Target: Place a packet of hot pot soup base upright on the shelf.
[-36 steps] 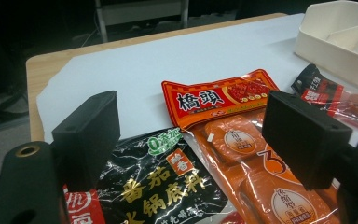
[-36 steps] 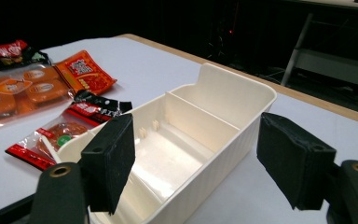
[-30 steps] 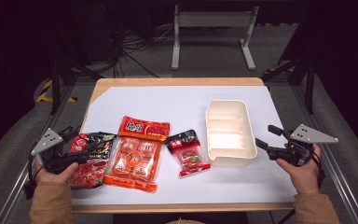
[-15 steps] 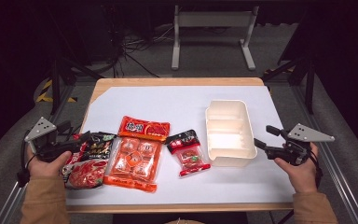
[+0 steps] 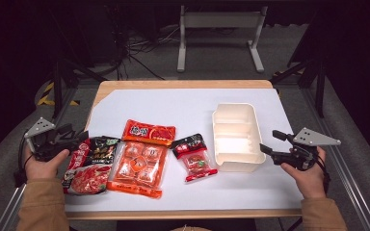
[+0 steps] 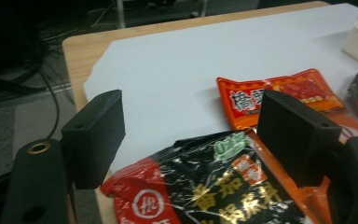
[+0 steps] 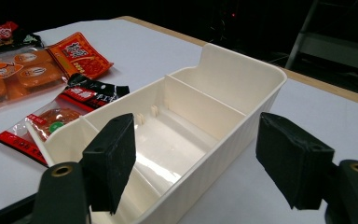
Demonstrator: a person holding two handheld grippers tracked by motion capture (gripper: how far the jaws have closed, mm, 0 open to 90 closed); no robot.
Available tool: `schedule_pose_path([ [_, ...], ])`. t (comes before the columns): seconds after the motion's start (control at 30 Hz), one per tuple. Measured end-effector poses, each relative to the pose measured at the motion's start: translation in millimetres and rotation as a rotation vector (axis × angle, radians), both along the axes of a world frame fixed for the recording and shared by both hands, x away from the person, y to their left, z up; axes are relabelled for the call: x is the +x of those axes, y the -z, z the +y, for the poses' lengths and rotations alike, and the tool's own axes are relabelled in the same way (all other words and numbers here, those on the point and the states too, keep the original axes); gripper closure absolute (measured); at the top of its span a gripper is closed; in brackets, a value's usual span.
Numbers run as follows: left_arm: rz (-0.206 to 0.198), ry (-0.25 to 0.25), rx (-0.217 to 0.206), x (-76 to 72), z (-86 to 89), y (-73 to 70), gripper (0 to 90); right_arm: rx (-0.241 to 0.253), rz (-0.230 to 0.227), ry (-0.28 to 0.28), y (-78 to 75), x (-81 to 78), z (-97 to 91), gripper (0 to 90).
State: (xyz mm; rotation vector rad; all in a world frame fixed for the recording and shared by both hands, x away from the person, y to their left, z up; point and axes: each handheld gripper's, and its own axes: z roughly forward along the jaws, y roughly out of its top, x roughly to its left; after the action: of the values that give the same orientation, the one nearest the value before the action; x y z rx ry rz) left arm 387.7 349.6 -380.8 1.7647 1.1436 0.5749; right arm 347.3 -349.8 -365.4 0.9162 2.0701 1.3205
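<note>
Here a person sits at a white-topped table [image 5: 183,101], a two-jaw gripper in each hand. The left gripper [image 5: 79,138], at the lower left of the high view, points at a black and red pouch [image 5: 90,163] lying flat at the table's near left edge. Its jaws stand apart, have just been closing a little, and in the left gripper view they straddle the pouch's top edge [image 6: 214,186] without pressing it, likely lined up for a pick. The pouch is glossy and crinkled, black across the top with gold lettering and a green badge, red below with a round white mark. Just beside it lies an orange pack [image 5: 142,161], then a small red packet [image 5: 195,156].

The right gripper [image 5: 268,143], at the lower right, has its jaws wide with nothing between them. It waits just off the near right corner of a cream tray [image 5: 257,132], whose dividers form bare compartments [image 7: 168,140], probably where the packets belong.
</note>
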Motion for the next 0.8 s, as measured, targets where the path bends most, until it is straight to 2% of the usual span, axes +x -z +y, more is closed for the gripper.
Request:
schedule_pose_path([
  [0.07,0.027,-0.036,0.008,3.3,9.6,6.1,24.0,0.001,0.004,0.001,0.7,0.6,0.3,28.9],
  [0.1,0.027,-0.036,0.008,3.3,9.6,6.1,24.0,0.001,0.004,0.001,0.7,0.6,0.3,28.9],
  [0.2,0.068,-0.058,0.002,8.2,18.9,18.0,25.1,-0.003,0.006,-0.003,1.6,0.6,1.9,28.9],
  [0.23,0.068,-0.058,0.002,8.2,18.9,18.0,26.1,-0.003,0.006,-0.003,1.6,0.6,1.9,28.9],
  [0.33,0.12,-0.078,0.014,12.1,21.8,26.0,27.9,-0.009,0.007,-0.003,2.1,0.7,3.0,28.9],
  [0.47,0.169,-0.096,0.019,16.6,23.9,33.6,29.8,-0.019,0.011,-0.004,3.3,1.3,4.4,28.7],
  [0.5,0.186,-0.098,0.009,17.6,24.2,35.4,30.0,-0.018,0.012,-0.004,3.9,1.6,4.8,28.7],
  [0.63,0.234,-0.098,0.009,23.2,26.6,43.3,30.1,-0.023,0.015,-0.006,5.3,2.2,6.1,28.5],
  [0.8,0.296,-0.067,-0.004,28.5,26.1,51.3,30.3,-0.035,0.014,-0.011,5.9,2.2,8.1,28.4],
])
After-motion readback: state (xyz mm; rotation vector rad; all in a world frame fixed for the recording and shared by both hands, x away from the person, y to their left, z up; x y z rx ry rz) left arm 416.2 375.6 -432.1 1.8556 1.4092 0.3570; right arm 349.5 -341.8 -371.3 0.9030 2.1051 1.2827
